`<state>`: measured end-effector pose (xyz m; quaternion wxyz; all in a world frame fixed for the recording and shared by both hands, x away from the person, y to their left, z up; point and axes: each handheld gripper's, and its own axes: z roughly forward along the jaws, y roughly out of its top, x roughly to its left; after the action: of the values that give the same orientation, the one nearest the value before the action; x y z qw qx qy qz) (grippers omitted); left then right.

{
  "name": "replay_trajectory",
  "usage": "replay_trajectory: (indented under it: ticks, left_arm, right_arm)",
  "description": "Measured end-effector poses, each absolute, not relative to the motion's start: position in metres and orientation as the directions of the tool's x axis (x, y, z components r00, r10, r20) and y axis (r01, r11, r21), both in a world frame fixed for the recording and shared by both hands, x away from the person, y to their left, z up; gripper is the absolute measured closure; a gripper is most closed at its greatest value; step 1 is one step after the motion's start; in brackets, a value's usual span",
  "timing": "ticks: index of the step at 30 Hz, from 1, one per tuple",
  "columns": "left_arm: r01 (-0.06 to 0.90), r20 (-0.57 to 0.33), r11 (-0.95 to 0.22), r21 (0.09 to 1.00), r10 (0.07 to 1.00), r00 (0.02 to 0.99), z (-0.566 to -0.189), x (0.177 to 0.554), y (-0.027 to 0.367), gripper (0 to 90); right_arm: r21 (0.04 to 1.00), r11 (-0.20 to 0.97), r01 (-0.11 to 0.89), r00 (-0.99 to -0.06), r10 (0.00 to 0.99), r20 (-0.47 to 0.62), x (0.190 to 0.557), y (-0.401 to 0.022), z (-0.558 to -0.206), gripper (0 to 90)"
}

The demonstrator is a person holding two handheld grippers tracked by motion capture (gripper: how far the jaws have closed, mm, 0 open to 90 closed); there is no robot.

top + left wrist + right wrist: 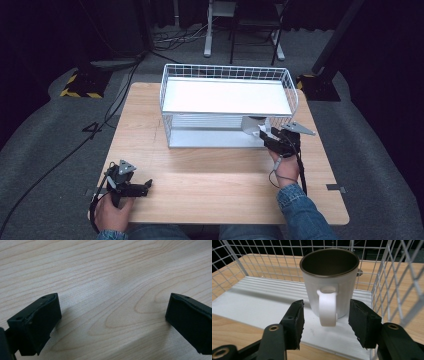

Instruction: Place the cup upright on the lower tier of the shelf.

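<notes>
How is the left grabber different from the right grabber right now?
The left gripper sits low over the bare wooden table, near the person; the right gripper reaches into the bottom shelf of the white wire rack. The left gripper has nothing between its jaws; the right gripper has a white mug's handle between its jaws, not yet squeezed. Both are open and have black jaws.

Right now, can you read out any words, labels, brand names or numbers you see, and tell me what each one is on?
No readable text in any view.
The white mug is plain on the side facing the right gripper.
The wire rack, wooden table and left gripper carry no lettering.
The yellow and black stripes on the floor stand are a hazard pattern, not text.
</notes>
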<state>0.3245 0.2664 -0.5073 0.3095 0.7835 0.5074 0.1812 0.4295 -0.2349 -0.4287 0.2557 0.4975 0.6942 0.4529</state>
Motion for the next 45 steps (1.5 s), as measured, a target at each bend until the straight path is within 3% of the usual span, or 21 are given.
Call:
replay_trajectory:
  ticks: [18,26,40,45]
  left_arm:
    - [0.683,-0.031,-0.293,0.669,0.907,0.419,-0.507,0.324,0.266,0.5]
    - [0.681,-0.029,-0.294,0.670,0.907,0.420,-0.507,0.325,0.266,0.5]
    - [0.683,-0.030,-0.294,0.668,0.907,0.420,-0.507,0.324,0.266,0.5]
    - [0.683,-0.030,-0.294,0.669,0.907,0.420,-0.507,0.325,0.266,0.5]
  right_arm:
    - [0.879,0.164,0.447,-0.456,0.887,0.067,0.372,-0.262,-0.401,42.6]
    - [0.872,0.200,0.447,-0.481,0.875,0.046,0.355,-0.269,-0.402,35.1]
    - [0.836,0.213,0.506,-0.502,0.861,0.085,0.336,-0.284,-0.425,18.7]
    - [0.823,0.211,0.527,-0.510,0.854,0.107,0.333,-0.287,-0.441,17.2]
